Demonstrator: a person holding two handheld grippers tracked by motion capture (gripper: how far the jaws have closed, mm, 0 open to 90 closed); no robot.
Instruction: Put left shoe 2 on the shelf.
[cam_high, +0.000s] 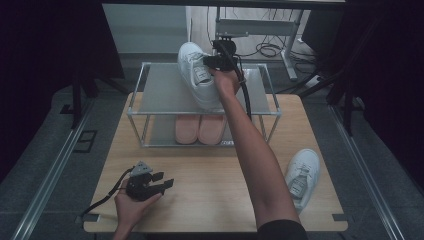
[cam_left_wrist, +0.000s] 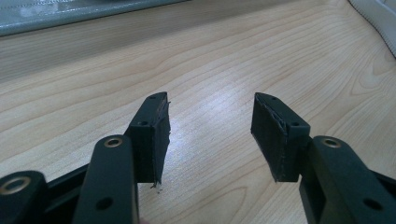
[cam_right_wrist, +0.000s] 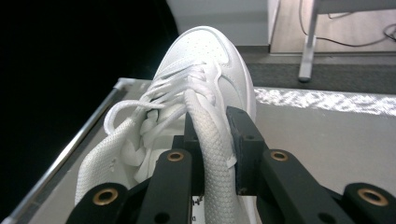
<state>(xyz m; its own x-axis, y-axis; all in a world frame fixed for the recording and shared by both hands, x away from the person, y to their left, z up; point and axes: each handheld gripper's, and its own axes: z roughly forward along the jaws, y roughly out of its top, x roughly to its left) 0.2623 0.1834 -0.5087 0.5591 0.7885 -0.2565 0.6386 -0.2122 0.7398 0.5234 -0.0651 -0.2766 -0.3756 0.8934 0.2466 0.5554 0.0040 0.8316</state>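
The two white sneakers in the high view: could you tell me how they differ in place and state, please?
The sneaker on the rack sits on the top shelf, clamped at its collar by the right gripper; the sneaker on the table lies at the right edge of the tabletop, untouched. The first sits far from the person, the second near. Both are white and laced, toes pointing away.

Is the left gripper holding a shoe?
No, the left gripper has its jaws spread apart over the bare wooden table, with nothing between them.
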